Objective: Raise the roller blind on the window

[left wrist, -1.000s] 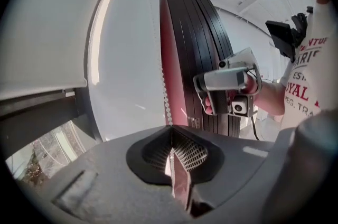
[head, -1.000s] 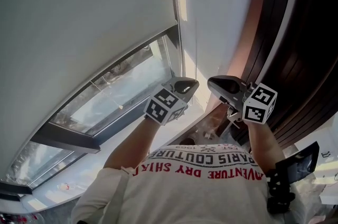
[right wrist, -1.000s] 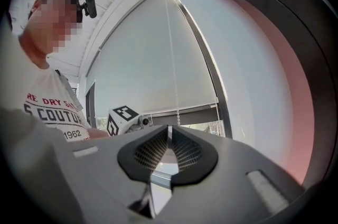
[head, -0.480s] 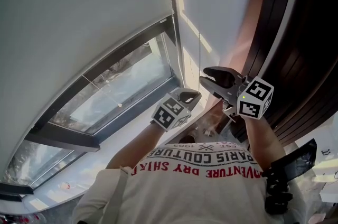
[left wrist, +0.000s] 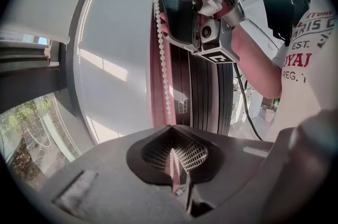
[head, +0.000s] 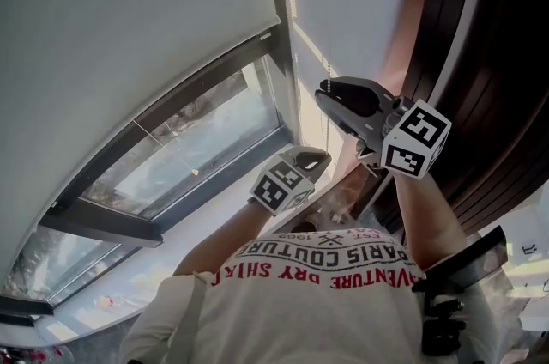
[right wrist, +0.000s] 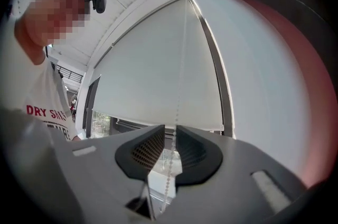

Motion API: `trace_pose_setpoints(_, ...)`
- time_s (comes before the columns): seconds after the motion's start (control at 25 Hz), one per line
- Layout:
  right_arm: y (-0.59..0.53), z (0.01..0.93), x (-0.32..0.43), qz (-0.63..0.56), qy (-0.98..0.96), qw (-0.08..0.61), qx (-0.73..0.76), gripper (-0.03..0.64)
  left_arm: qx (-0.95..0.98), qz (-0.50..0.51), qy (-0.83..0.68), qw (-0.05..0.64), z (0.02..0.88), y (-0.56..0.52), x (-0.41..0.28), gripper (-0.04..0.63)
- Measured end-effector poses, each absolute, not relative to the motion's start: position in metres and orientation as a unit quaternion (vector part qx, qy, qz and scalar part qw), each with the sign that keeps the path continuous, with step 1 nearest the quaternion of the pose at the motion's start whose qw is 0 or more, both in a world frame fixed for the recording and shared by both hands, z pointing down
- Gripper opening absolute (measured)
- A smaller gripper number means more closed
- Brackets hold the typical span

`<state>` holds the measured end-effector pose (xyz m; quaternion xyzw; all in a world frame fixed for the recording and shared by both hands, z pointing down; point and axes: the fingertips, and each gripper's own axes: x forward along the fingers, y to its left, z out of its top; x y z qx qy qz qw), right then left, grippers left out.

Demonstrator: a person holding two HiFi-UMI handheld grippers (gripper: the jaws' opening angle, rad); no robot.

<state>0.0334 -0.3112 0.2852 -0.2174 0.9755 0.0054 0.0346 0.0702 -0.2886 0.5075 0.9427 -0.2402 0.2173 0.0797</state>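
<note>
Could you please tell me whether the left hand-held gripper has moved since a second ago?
Yes. The left hand-held gripper, shut on the bead chain, has dropped lower, further below the bottom edge of the roller blind.

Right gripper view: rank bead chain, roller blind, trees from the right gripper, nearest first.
1. The bead chain, in the right gripper, whose parted jaws have just been closing.
2. Roller blind, ahead, behind the chain.
3. Trees, outside, lower left.
</note>
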Motion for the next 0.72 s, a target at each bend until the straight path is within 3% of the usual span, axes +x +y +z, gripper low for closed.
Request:
trace_pose_setpoints(0.12,-0.3153,0.2833,0.0377,-0.001,0.973,0.042,-0.228,0.023,0.943,0.218,-0.24,0.079,0.507,-0.2884,0.0703,0.006)
trace_pose_setpoints(0.72,-0.3174,0.2898,0.0405,0.02,0.968,0.031,-0.248,0.011,0.944,0.218,-0.239,0.066,0.5111,-0.292,0.07,0.006)
